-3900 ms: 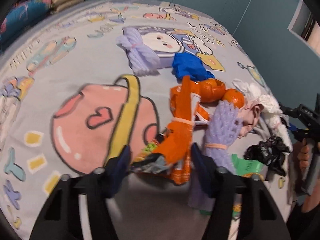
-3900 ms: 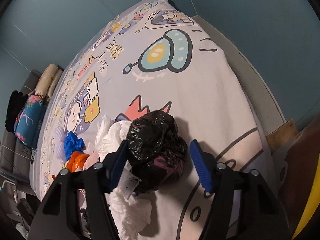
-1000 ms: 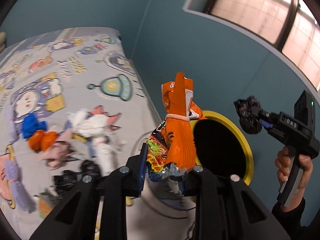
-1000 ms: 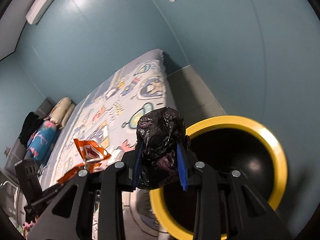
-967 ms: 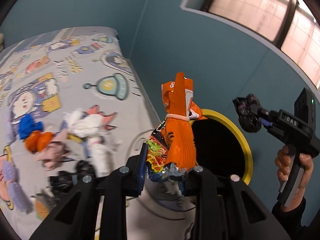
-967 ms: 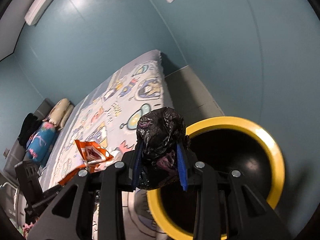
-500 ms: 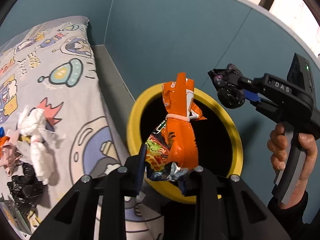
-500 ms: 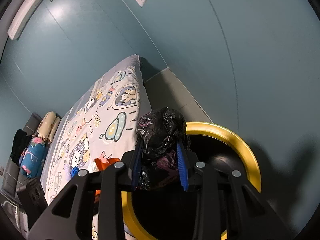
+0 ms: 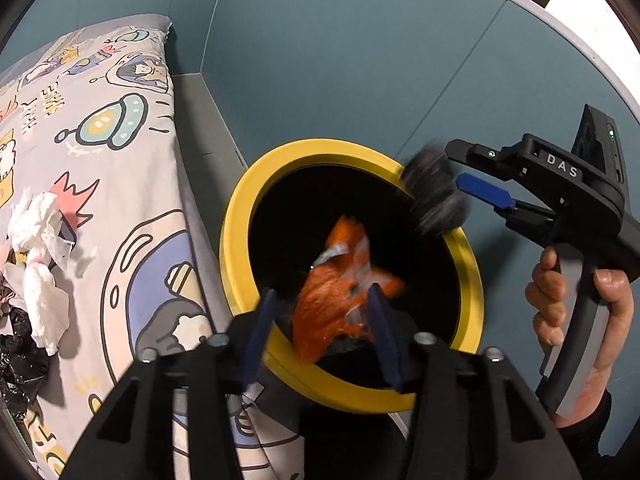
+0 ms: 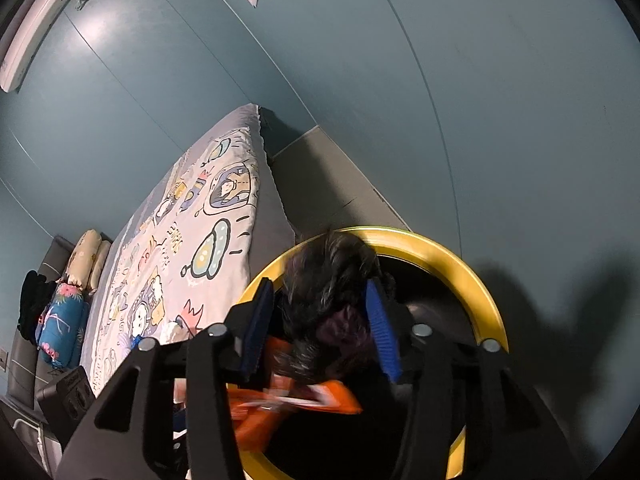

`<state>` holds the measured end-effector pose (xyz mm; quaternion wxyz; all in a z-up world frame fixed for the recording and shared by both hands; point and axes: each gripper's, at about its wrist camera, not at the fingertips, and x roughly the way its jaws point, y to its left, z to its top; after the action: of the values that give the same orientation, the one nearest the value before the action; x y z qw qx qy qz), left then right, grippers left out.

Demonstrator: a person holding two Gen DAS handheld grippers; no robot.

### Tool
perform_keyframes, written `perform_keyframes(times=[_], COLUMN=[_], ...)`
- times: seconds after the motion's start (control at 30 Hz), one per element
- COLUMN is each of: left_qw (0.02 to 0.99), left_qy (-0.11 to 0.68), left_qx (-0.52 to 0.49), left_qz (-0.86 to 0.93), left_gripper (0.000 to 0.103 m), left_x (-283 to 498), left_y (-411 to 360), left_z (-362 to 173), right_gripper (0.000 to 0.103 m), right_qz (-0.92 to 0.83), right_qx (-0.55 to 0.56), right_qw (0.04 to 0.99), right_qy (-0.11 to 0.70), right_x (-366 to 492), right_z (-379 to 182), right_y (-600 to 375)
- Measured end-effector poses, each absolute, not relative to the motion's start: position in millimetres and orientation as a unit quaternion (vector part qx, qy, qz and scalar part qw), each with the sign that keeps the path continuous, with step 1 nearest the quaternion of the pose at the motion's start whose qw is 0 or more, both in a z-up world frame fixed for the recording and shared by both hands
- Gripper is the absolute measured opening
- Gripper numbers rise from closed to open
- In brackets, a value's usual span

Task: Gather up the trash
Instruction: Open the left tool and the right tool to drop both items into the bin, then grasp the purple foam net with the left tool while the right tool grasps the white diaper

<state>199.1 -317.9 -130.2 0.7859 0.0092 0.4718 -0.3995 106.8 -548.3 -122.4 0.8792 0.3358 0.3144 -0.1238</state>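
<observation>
Both grippers hang over the yellow-rimmed bin [image 9: 236,216], and both have let go: the left gripper [image 9: 320,328] has its jaws spread wide with the orange snack wrapper [image 9: 340,300] blurred between them, apparently dropping into the dark mouth of the bin, while the right gripper [image 10: 320,328] likewise stands spread, the black plastic bag [image 10: 328,280] smeared with motion and seemingly falling free. In the left wrist view that bag [image 9: 436,196] sits at about two o'clock on the bin's rim, just off the right tool's blue pads. So two pieces look as good as binned, but the job is not finished: crumpled white tissue [image 9: 40,248] and another black scrap [image 9: 20,356] lie on the bed at nine o'clock. The bed [image 9: 132,184] wears a grey cartoon-printed sheet, its edge just beside the bin; teal walls close the room in, with pillows [image 10: 86,260] at the far end.
</observation>
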Motion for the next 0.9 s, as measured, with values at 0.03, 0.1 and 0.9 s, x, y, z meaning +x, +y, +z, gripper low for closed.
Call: perform_keyframes(times=[0.03, 0.1, 0.9], left_qw=[0.787, 0.787, 0.876], left_qy=[0.471, 0.471, 0.395], left_qx=[0.008, 0.007, -0.048], left_qz=[-0.398, -0.399, -0.272], left_gripper=[0.052, 0.055, 0.088], left_x=[199, 197, 232], left_y=[-317, -314, -162], left_z=[-130, -129, -77], right_gripper=[0.048, 0.049, 0.061], right_qz=[-0.125, -0.128, -0.065], right_qx=[0.337, 0.339, 0.264], right_qw=[0.879, 0.878, 0.909], right_qy=[0.314, 0.314, 0.316], right_x=[106, 106, 126], right_z=[-122, -121, -81], right_y=[-548, -548, -454])
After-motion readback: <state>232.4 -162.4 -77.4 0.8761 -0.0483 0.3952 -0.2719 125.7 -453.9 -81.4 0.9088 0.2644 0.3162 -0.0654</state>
